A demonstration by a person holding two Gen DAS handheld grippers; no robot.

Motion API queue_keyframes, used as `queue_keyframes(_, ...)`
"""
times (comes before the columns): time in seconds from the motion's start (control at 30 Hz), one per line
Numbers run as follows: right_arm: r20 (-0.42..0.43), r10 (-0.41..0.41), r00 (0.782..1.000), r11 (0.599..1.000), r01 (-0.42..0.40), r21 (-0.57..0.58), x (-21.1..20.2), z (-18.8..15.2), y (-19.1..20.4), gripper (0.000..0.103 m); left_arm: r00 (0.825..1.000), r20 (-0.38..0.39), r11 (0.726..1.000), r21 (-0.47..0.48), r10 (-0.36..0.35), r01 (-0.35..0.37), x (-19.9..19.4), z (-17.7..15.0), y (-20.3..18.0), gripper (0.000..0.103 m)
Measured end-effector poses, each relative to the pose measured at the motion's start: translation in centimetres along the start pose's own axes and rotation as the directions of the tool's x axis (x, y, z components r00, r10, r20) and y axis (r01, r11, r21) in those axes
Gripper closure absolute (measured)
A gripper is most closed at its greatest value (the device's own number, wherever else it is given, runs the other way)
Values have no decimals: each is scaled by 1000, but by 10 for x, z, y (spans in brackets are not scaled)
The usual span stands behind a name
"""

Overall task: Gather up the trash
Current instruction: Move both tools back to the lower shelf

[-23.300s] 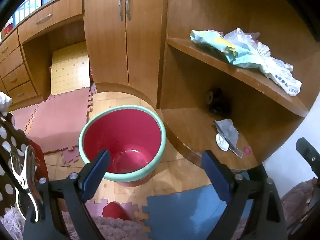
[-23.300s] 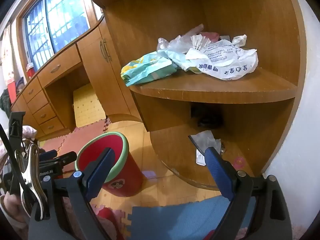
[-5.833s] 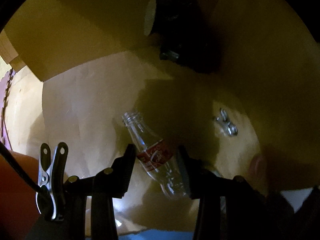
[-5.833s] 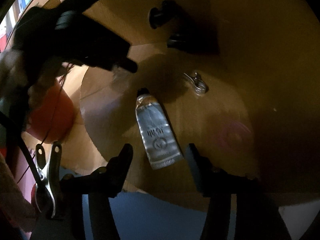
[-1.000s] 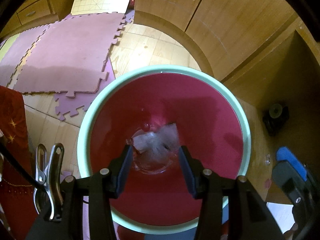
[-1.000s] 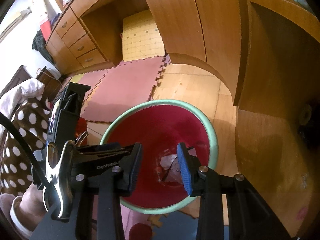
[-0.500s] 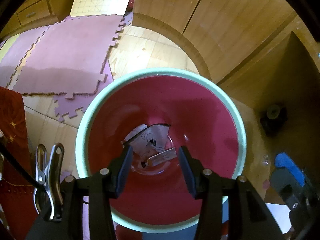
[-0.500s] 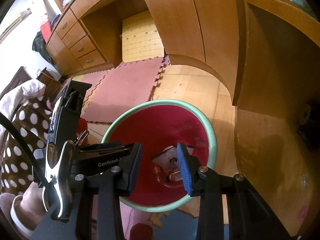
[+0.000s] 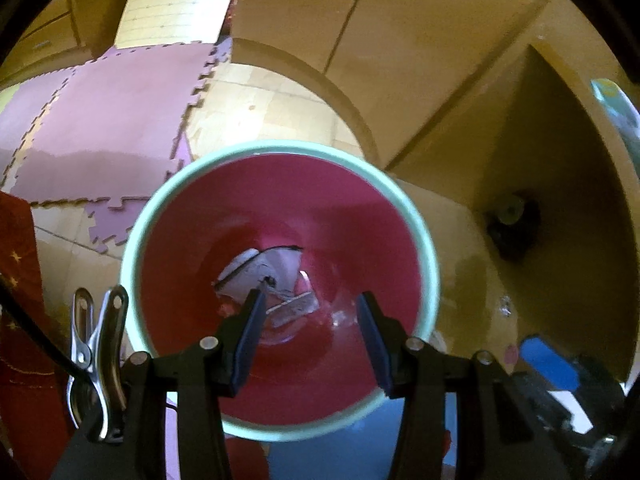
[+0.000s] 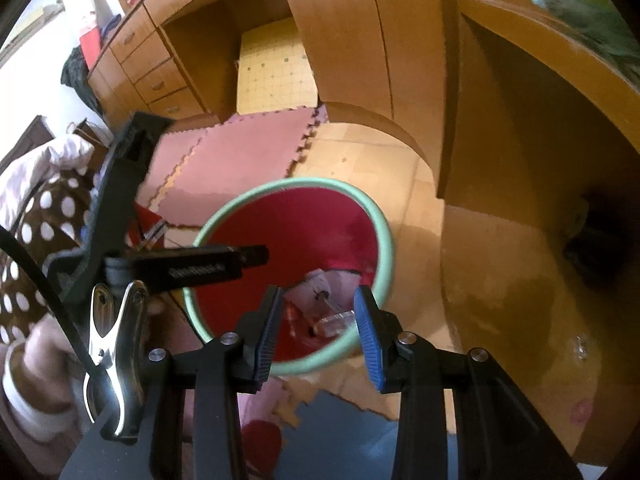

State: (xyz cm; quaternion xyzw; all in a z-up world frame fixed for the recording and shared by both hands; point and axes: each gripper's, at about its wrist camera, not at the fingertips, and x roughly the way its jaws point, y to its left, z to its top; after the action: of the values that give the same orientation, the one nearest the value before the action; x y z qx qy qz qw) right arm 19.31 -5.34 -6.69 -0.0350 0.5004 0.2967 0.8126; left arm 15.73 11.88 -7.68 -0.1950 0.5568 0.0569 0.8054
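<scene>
Both your left tongs [image 9: 308, 336] and right tongs [image 10: 318, 332] stand spread and empty; remaining bags [image 10: 592, 12] lie on the upper shelf's front edge, nearer your right.

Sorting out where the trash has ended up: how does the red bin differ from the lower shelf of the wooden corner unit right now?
The red bin holds the collected trash: crumpled paper and clear plastic at its bottom. The lower shelf looks nearly bare, with only a small shiny bit on it. The bin is round, red inside with a pale green rim; the shelf is flat brown wood. Both sit low, side by side.
</scene>
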Motion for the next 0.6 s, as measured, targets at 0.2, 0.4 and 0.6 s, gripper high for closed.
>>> queue_keyframes(0.2, -97, -62, 993, 998, 58, -37, -12, -21, -19, 65, 999, 31, 996, 86, -32, 29, -15, -10, -34, 54)
queue_keyframes(0.4, -233, -113, 966, 993, 104, -51, -15, -51, -48, 65, 998, 29, 986, 160, -55, 49, -21, -19, -70, 54)
queue_keyframes(0.6, -349, -189, 918, 978, 144, -150, -19, -83, -75, 65, 997, 30, 973, 221, -74, 65, -25, -28, -105, 54)
